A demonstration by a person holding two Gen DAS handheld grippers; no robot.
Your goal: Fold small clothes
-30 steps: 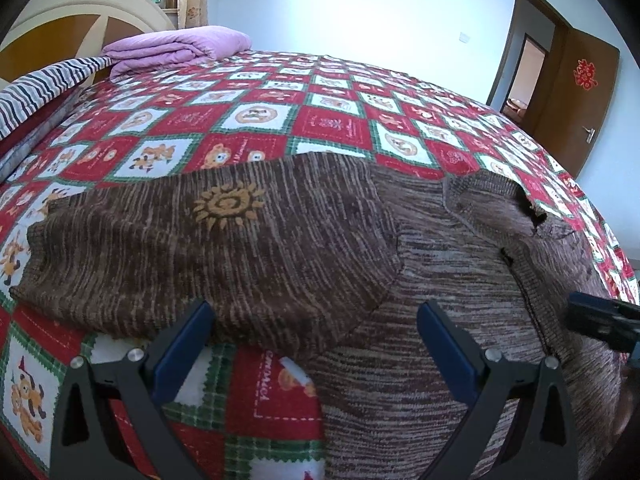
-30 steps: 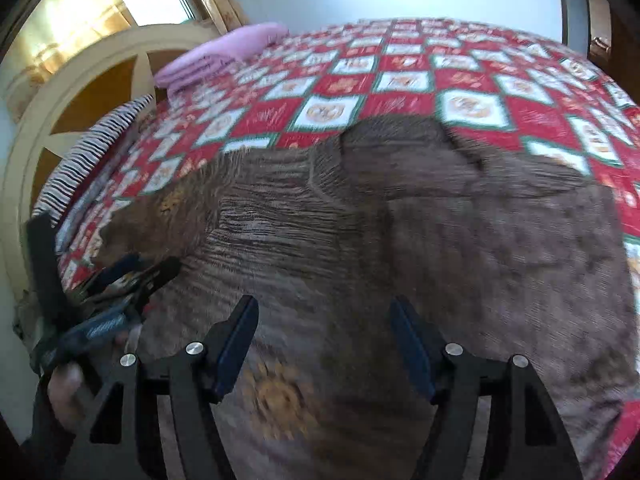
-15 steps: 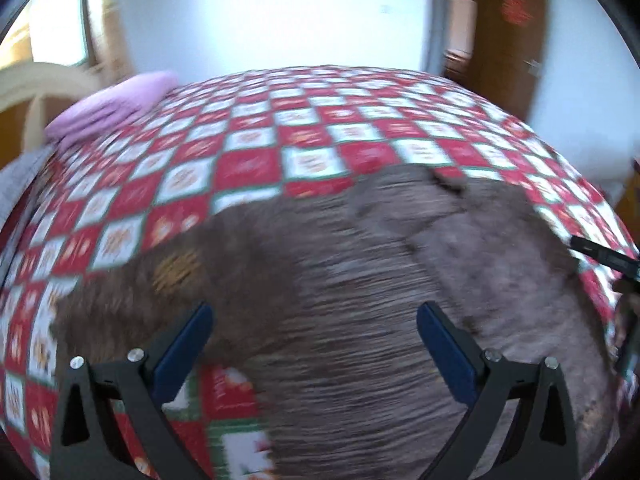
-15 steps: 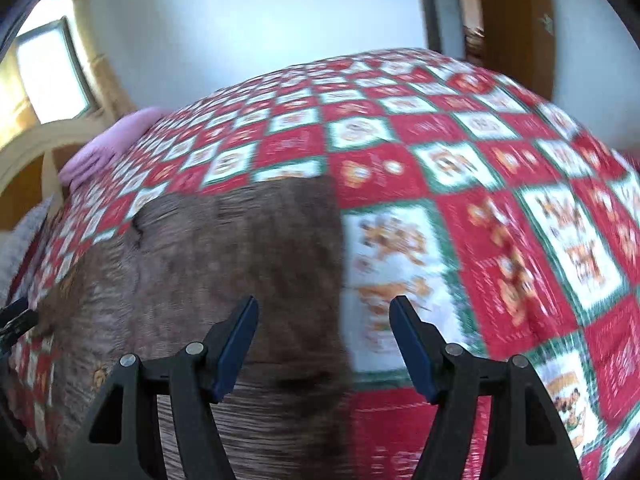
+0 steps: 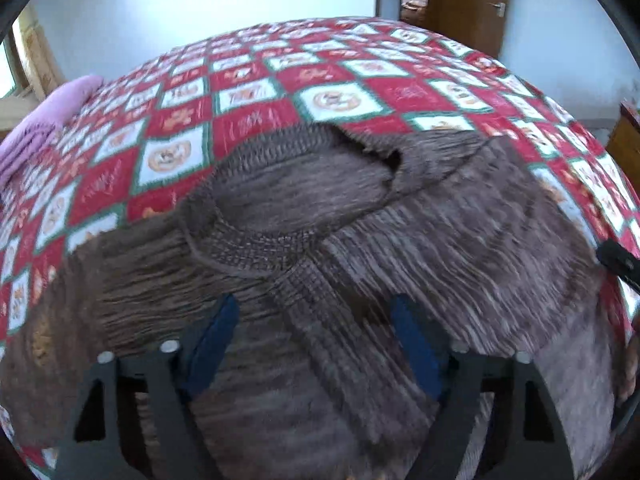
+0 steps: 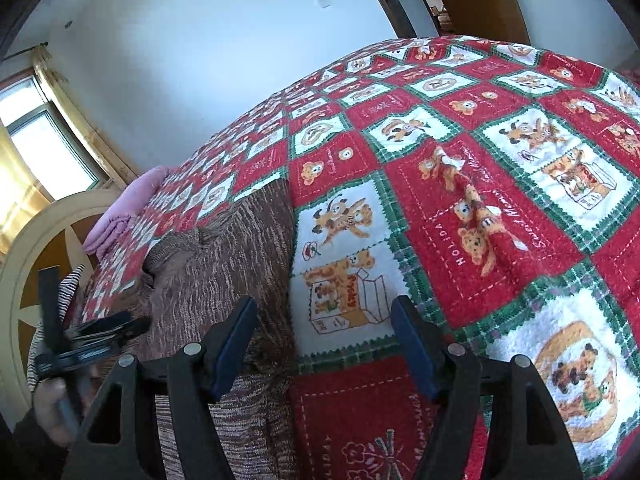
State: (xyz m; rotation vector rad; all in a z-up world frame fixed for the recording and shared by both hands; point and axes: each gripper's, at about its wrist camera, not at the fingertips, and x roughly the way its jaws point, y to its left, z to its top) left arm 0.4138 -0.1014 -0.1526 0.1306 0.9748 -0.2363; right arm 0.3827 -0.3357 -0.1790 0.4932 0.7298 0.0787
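Observation:
A small brown knit sweater (image 5: 304, 216) lies flat on the red, white and green patchwork quilt (image 5: 344, 96), its collar and button placket facing me. My left gripper (image 5: 316, 320) is open, just above the sweater's chest below the collar. My right gripper (image 6: 324, 320) is open over the sweater's right edge (image 6: 264, 240), one finger above the knit, the other above bare quilt (image 6: 480, 216). The left gripper also shows in the right wrist view (image 6: 88, 340), and a tip of the right gripper shows in the left wrist view (image 5: 618, 262).
A folded pink blanket (image 5: 44, 120) lies at the bed's far left, near the wooden headboard (image 6: 36, 248). A brown door (image 5: 468, 0) stands open beyond the bed. A window (image 6: 36, 136) is on the left.
My left gripper swung right and forward, from the left sleeve to the collar and placket. My right gripper swung right, from the sweater's middle to its right edge. Both stayed open.

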